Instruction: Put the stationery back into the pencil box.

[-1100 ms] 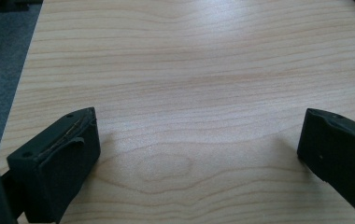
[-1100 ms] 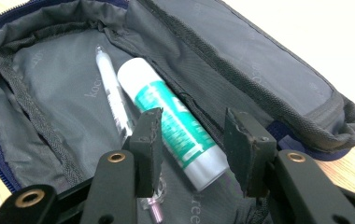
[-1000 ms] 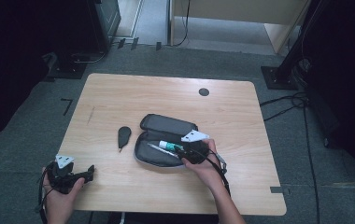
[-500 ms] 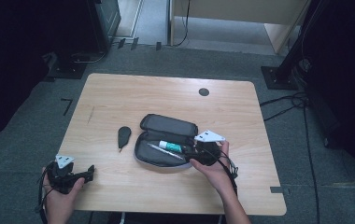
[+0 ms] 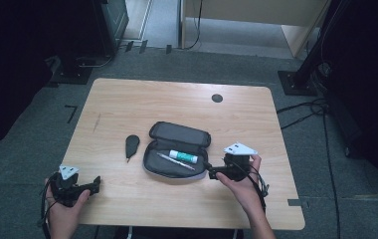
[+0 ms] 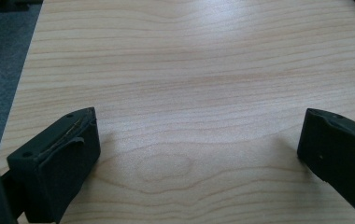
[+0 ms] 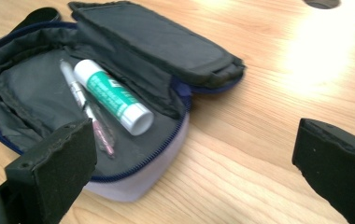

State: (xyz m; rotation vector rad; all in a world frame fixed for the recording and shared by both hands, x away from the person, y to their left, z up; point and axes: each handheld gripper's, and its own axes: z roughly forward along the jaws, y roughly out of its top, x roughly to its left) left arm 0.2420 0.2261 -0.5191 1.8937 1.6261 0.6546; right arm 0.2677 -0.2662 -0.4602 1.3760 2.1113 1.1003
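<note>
Right gripper (image 5: 211, 173): lower right of centre in the high view, just off the right end of the pencil case (image 5: 177, 149); jaws spread wide after just opening, nothing between them.
Left gripper (image 5: 96, 181): lower left, near the table (image 5: 127, 104) front edge; jaws wide apart over bare wood.
Pencil case: mid-frame, unzipped, lid folded back toward the top; soft dark fabric, blue zip, pale underside.
Contents: glue stick (image 7: 112, 95) with white cap and green label, lying against a slim pen (image 7: 86, 108).
Black pouch-like piece (image 5: 132, 145): flat, teardrop-shaped, just left of the case.
Open room: broad bare wood above and to the left; round grommet (image 5: 217, 98) at upper right.
Tabletop: pale wood grain, rounded corners.
</note>
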